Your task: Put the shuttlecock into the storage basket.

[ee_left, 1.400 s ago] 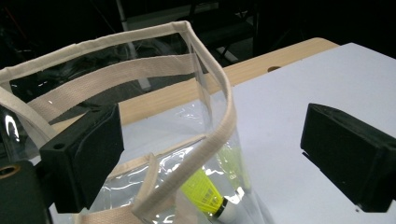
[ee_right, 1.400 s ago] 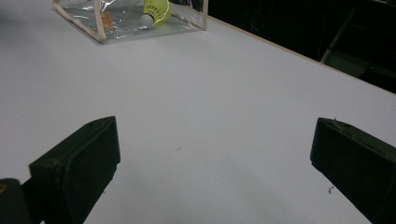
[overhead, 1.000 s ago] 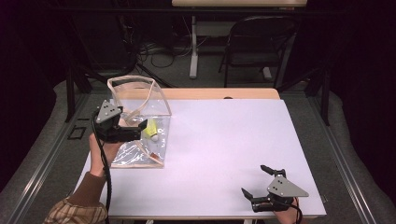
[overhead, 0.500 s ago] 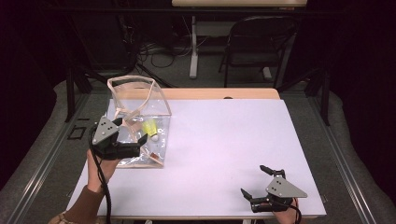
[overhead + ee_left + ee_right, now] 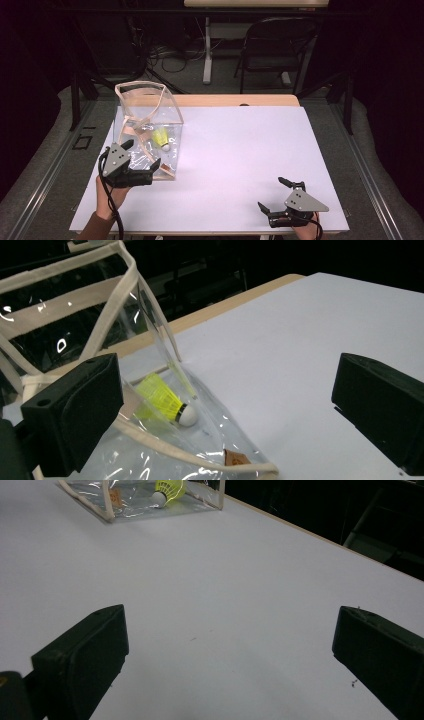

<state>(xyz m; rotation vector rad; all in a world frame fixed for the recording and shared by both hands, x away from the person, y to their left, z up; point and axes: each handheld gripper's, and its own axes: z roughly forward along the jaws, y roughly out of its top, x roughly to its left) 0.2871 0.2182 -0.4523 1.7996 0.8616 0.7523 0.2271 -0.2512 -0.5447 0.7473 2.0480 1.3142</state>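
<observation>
The table (image 5: 240, 150), covered in white, carries a clear bag (image 5: 147, 127) with cream trim near its far left corner; the bag stands open-topped, its front panel lying forward on the table towards the near edge. Against the bag's near side sits the left gripper (image 5: 142, 167), close to the table's left edge, its jaws spread wide and holding nothing; in the left gripper view one jaw lies over the bag's clear plastic and the other stands over bare table. The right gripper (image 5: 274, 195) rests at the near right corner, well apart from the bag, jaws likewise wide apart and empty. Inside the bag, low on its floor, lies a yellow shuttlecock (image 5: 165, 402) with its white cork tip pointing towards the near edge.
</observation>
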